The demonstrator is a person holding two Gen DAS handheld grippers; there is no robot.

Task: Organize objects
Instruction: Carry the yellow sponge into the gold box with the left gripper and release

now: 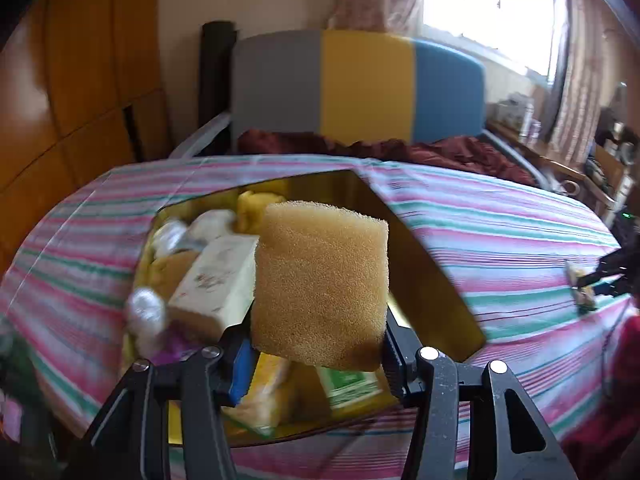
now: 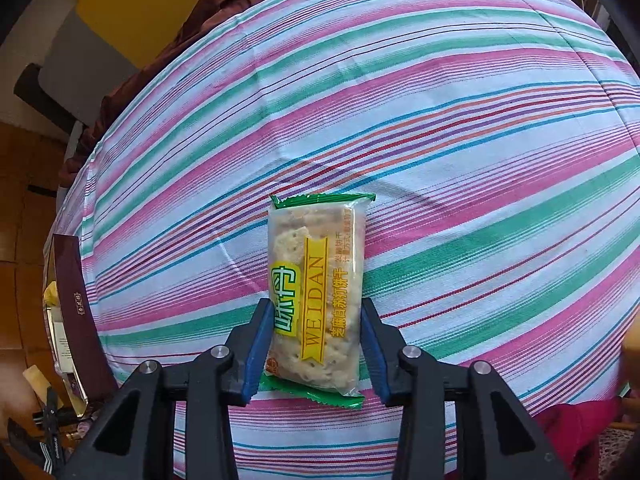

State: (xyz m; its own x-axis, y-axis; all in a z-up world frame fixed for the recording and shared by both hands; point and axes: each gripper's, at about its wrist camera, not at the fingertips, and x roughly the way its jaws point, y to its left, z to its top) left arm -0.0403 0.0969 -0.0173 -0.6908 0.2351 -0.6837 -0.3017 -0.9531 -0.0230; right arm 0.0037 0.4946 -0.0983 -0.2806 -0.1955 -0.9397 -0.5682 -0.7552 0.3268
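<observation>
My left gripper (image 1: 318, 344) is shut on a yellow sponge (image 1: 322, 284) and holds it above an open gold-lined box (image 1: 420, 264) on the striped bed. The box holds a cream packet (image 1: 218, 278), foil-wrapped pieces (image 1: 146, 312), yellow packs and a green packet (image 1: 350, 386). My right gripper (image 2: 316, 344) has its blue pads at both sides of a green-and-clear WEIDAN biscuit packet (image 2: 318, 296) that lies on the sheet. The pads touch or nearly touch the packet. The right gripper and the packet also show far right in the left wrist view (image 1: 588, 280).
The striped sheet (image 2: 440, 120) covers the bed. A dark red blanket (image 1: 400, 150) lies by the grey, yellow and blue headboard (image 1: 360, 84). The box's maroon side (image 2: 80, 312) shows at left in the right wrist view. A cluttered desk (image 1: 560, 148) stands right.
</observation>
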